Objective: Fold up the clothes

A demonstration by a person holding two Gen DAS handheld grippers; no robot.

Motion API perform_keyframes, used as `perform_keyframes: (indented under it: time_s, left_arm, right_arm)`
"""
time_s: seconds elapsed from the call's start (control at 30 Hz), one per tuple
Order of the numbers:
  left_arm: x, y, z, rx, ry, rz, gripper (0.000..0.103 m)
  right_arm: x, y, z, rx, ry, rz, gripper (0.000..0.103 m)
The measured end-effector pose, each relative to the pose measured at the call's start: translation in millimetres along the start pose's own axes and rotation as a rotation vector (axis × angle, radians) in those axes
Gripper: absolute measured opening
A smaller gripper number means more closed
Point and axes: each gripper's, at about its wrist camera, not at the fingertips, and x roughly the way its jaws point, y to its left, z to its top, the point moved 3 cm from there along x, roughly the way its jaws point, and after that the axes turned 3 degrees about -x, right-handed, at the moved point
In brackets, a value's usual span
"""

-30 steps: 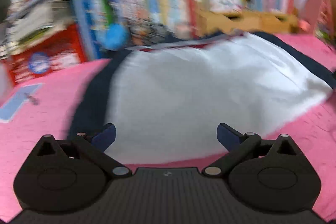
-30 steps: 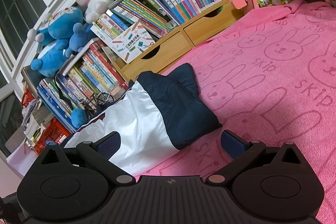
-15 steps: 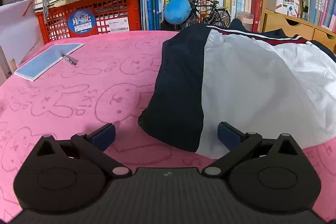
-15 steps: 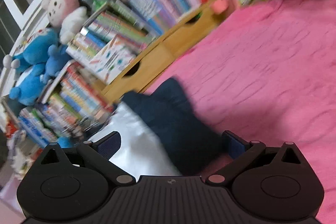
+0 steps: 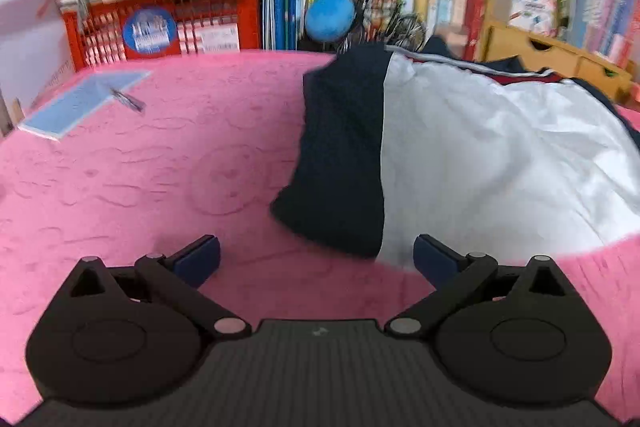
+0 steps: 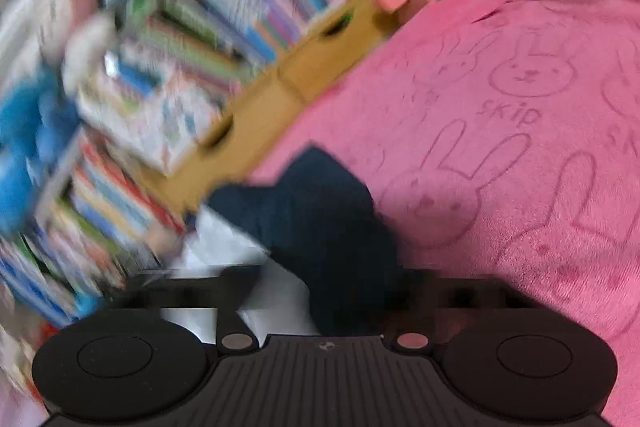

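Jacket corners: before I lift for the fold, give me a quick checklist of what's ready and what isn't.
1. Left gripper open, ready to grasp: ok.
2. Left gripper on the jacket: not ok; its navy corner lies just ahead of the jaws, not between the pads.
3. Right gripper closing with the jacket's navy corner between its jaws: ok.
4. Right grip firm: cannot tell, picture blurred.
5. Blanket around the left corner free of clutter: ok; the blue booklet lies well off.

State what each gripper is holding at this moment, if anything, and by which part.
Left gripper: open, holding nothing. Right gripper: jaws closing around the navy end of the navy-and-white folded garment; motion blur hides whether the pads grip it yet.
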Motion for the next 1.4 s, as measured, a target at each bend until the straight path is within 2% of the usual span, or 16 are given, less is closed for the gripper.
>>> perform_keyframes:
  time_s: [0.1,0.17,0.27,0.37,0.4,0.47,0.53,0.67,0.77,0.8,0.9,1.0,1.1,1.2,1.3,1.4]
  left_arm:
    - [-18.0,26.2,-1.2,0.001,-0.04,0.06,0.103]
    - [-22.7,47.1,1.2,-0.034,-0.045,0.123,0.103]
    - [-23.0,72.1,-0.6,-0.111,-0.034,0.154,0.103]
    - [-15.5,91.5,-8.8,-0.188,-0.001,0.165,0.103]
    - [-11.1,95.4,-11.9,-0.208,0.019,0.161,0.103]
    - [-13.0,93.8,-11.1,-0.203,-0.004,0.149,0.103]
    - [-9.0,90.3,-10.1,-0.183,0.018,0.128,0.103]
    - [-7.0,87.0,-10.1,-0.16,0.028,0.146,0.103]
    - [-8.1,90.4,-10.9,-0.178,0.021,0.13,0.103]
    - [-8.8,91.5,-11.4,-0.186,0.018,0.123,0.103]
    - [-12.3,97.8,-12.3,-0.226,-0.002,0.096,0.103]
    - [-13.6,98.0,-11.9,-0.228,0.004,0.097,0.103]
    - [-25.2,86.6,-7.0,-0.192,0.014,0.143,0.103]
    - [-59.7,63.9,8.6,-0.177,-0.128,-0.014,0.103]
    - [-67.1,32.4,29.8,-0.131,-0.216,-0.204,0.103]
    - [-28.5,1.0,48.3,-0.023,-0.185,-0.09,0.103]
  right_arm:
    - [-18.6,47.0,-4.5,-0.229,-0.07,-0.029,0.02]
    - [-42.2,105.1,-23.7,-0.465,-0.156,-0.016,0.02]
    - [-78.5,205.7,-89.3,-0.847,-0.239,0.103,0.019]
    - [-85.1,271.8,-176.7,-1.155,-0.233,0.246,0.019]
    - [-79.7,280.8,-198.4,-1.207,-0.191,0.275,0.019]
    - [-69.0,298.1,-241.2,-1.309,-0.108,0.33,0.019]
    - [-56.7,304.9,-269.0,-1.357,-0.067,0.301,0.019]
    - [-49.2,309.1,-279.3,-1.376,-0.051,0.282,0.021]
    - [-53.0,305.7,-272.0,-1.359,-0.027,0.351,0.043]
    - [-61.0,301.4,-267.4,-1.342,-0.023,0.4,0.063]
    - [-87.4,278.7,-245.8,-1.305,-0.09,0.45,0.103]
    - [-113.0,241.8,-222.3,-1.291,-0.13,0.478,0.103]
    - [-114.6,205.9,-207.8,-1.335,-0.146,0.342,0.103]
    - [-99.4,175.5,-201.6,-1.361,-0.088,0.208,0.097]
    - [-85.2,165.6,-205.1,-1.353,-0.049,0.155,0.087]
    - [-82.8,173.1,-208.2,-1.334,-0.096,0.153,0.087]
